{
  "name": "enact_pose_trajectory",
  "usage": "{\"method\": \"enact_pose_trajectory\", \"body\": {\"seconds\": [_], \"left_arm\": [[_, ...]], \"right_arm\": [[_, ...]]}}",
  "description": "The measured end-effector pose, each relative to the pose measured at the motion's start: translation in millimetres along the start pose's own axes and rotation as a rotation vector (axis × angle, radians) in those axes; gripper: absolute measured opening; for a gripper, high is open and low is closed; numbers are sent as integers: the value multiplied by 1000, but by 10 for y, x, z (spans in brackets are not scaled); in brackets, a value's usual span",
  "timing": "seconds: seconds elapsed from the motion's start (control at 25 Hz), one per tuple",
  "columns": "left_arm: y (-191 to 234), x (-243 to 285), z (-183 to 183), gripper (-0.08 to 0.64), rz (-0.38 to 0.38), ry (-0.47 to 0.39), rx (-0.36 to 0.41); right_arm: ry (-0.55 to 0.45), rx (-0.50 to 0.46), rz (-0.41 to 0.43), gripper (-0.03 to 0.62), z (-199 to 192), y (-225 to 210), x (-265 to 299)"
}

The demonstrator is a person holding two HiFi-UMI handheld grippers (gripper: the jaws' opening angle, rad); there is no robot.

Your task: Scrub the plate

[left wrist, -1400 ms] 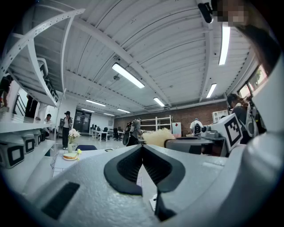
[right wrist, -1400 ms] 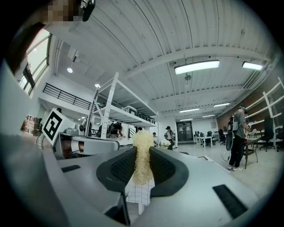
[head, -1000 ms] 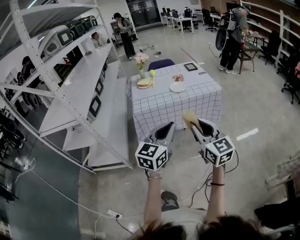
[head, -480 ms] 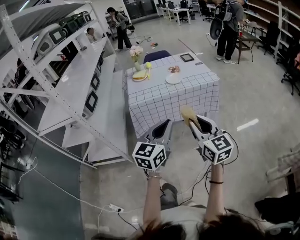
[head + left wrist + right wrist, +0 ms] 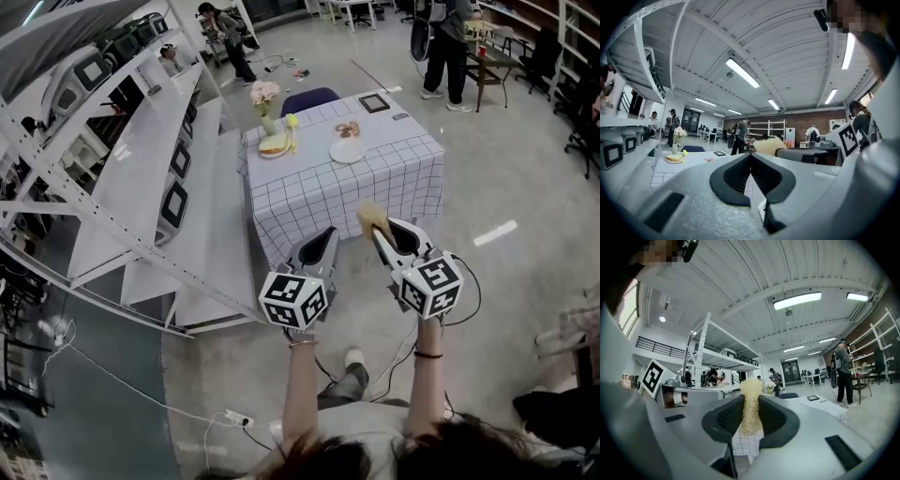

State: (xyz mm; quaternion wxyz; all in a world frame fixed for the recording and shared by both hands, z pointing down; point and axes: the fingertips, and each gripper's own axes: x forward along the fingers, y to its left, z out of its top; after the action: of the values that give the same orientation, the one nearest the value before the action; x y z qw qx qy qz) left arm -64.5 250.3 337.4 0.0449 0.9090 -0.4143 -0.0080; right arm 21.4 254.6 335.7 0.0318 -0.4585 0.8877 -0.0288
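A white plate (image 5: 347, 150) lies on a table with a checked cloth (image 5: 394, 187), well ahead of both grippers. My right gripper (image 5: 380, 230) is shut on a yellow fibrous scrubber (image 5: 369, 216), which stands up between the jaws in the right gripper view (image 5: 750, 404). My left gripper (image 5: 328, 236) is held beside it with its jaws closed together and nothing in them (image 5: 750, 157). Both grippers hover over the floor in front of the table. From the left gripper view the scrubber (image 5: 768, 145) shows at the right.
On the table stand a second plate with bread (image 5: 274, 145), a flower vase (image 5: 265, 101) and a dark frame (image 5: 374, 103). A blue chair (image 5: 309, 97) sits behind. White metal shelving (image 5: 141, 187) runs along the left. People stand at the back (image 5: 441, 47). Cables lie on the floor (image 5: 150, 394).
The table has come nearer and lower in the head view as the person steps toward it. Both grippers keep their hold and spacing.
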Motion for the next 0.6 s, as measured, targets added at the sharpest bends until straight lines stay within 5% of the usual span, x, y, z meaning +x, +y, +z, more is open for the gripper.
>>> {"method": "enact_pose_trajectory", "body": {"seconds": [0.6], "left_arm": [[847, 571, 52, 11, -77, -1, -23]], "right_arm": [[34, -24, -95, 80, -26, -325, 839]]}}
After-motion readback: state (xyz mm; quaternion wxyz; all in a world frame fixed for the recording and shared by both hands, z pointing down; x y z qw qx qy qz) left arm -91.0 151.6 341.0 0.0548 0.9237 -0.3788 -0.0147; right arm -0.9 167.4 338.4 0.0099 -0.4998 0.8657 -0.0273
